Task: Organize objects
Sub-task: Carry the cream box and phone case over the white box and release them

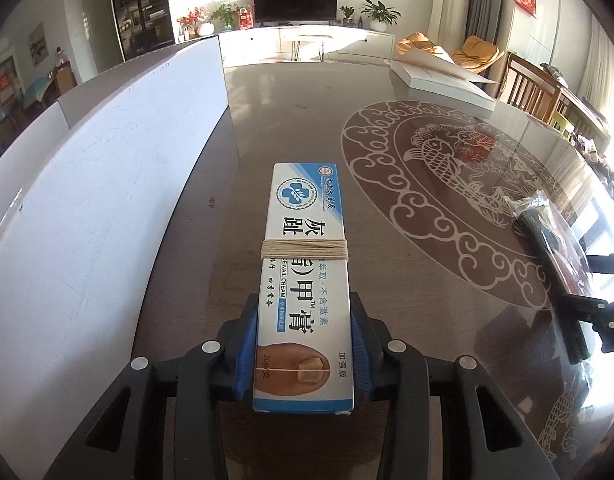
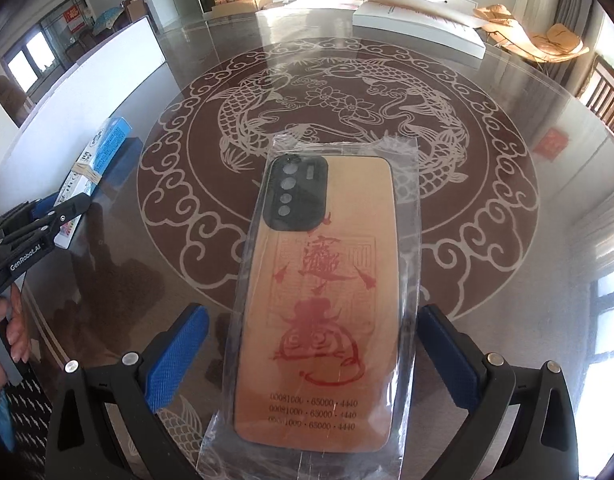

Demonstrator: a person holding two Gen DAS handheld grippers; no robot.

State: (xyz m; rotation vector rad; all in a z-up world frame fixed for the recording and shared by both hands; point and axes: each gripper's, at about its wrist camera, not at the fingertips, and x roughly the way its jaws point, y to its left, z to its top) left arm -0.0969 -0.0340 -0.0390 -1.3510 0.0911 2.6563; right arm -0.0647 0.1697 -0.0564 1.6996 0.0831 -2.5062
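- Cardboard is the material of the nail cream box (image 1: 303, 280), so I am judging it as light and fairly stiff, but it may be crushing if the squeeze is too strong.
- A bundle of pale string (image 1: 304, 249) is wrapping around the middle of this box, which is lying flat on the glossy table (image 1: 291, 120) beside a white board (image 1: 107, 168).
- The left gripper (image 1: 303, 354) is closing its 2 blue pads on the long sides of the box near its close end; the pads are touching the cardboard on both sides, so it is holding the box.
- Holding at 1 end means the far end may be drooping when lifted; a grip nearer the string would be balancing better, I think.
- The phone case (image 2: 319, 292) is lying inside a clear plastic sleeve (image 2: 403, 220) on the table, over the fish pattern.
- This sleeve is probably slippery and thin, while the case inside is light and a little flexible; taking it by the 2 long edges seems the safest.
- The right gripper (image 2: 313, 364) is hovering with its fingers wide on both sides of the sleeve, not pressing it, and it is pointing steeply down.
- A hand (image 2: 11, 320) is gripping the left tool at the left edge of the right wrist view.
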